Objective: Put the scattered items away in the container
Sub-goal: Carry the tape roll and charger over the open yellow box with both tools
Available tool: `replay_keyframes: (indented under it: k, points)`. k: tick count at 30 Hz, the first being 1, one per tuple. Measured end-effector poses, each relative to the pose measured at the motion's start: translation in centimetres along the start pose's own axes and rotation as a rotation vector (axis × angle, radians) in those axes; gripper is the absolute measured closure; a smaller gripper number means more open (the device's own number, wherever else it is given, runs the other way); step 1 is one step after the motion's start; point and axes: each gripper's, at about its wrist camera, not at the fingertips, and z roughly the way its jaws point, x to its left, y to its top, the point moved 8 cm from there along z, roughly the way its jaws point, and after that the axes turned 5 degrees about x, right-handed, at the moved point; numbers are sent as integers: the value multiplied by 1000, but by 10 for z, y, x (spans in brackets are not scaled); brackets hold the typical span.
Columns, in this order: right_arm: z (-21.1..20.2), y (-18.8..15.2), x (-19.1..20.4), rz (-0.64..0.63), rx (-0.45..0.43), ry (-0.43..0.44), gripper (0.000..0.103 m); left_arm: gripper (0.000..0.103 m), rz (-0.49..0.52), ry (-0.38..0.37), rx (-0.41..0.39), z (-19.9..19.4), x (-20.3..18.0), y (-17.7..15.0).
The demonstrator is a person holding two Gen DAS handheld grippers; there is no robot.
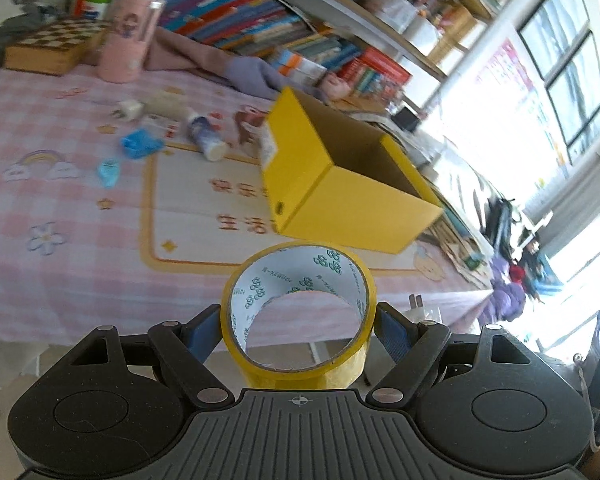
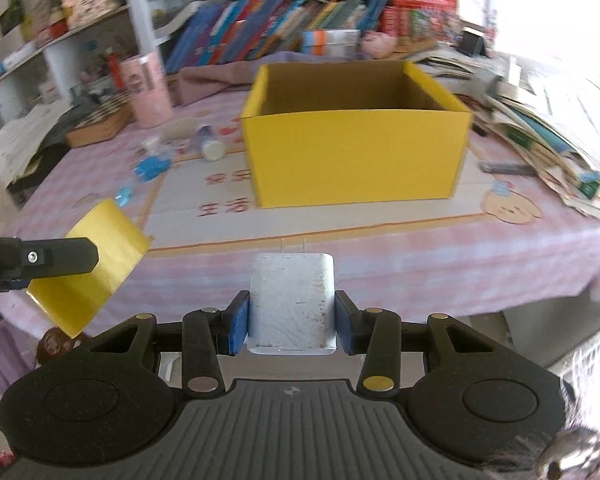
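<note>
My left gripper (image 1: 298,326) is shut on a yellow tape roll (image 1: 300,368), held above the table's near edge; the roll also shows in the right wrist view (image 2: 96,264). My right gripper (image 2: 292,318) is shut on a white plug charger (image 2: 292,304), prongs pointing forward. The open yellow box (image 2: 356,160) stands on the pink checked tablecloth ahead; it also shows in the left wrist view (image 1: 340,196). Scattered left of the box lie a small bottle (image 1: 206,138), a blue packet (image 1: 140,144), a light blue item (image 1: 108,172) and a white adapter (image 1: 130,110).
A pink cylinder (image 1: 130,38) and a chessboard box (image 1: 52,46) stand at the back left. A purple cloth (image 1: 220,64) and rows of books (image 2: 300,20) line the back. A pile of papers and books (image 2: 548,128) lies right of the box.
</note>
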Motion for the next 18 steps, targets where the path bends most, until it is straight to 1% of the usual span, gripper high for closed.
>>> replay_keyframes:
  k: [8, 18]
  points:
    - [-4, 0, -20, 52, -11, -39, 62, 21, 41, -31, 28, 16, -16, 4]
    - [-5, 6, -32, 56, -19, -65, 62, 21, 53, -54, 43, 29, -25, 10]
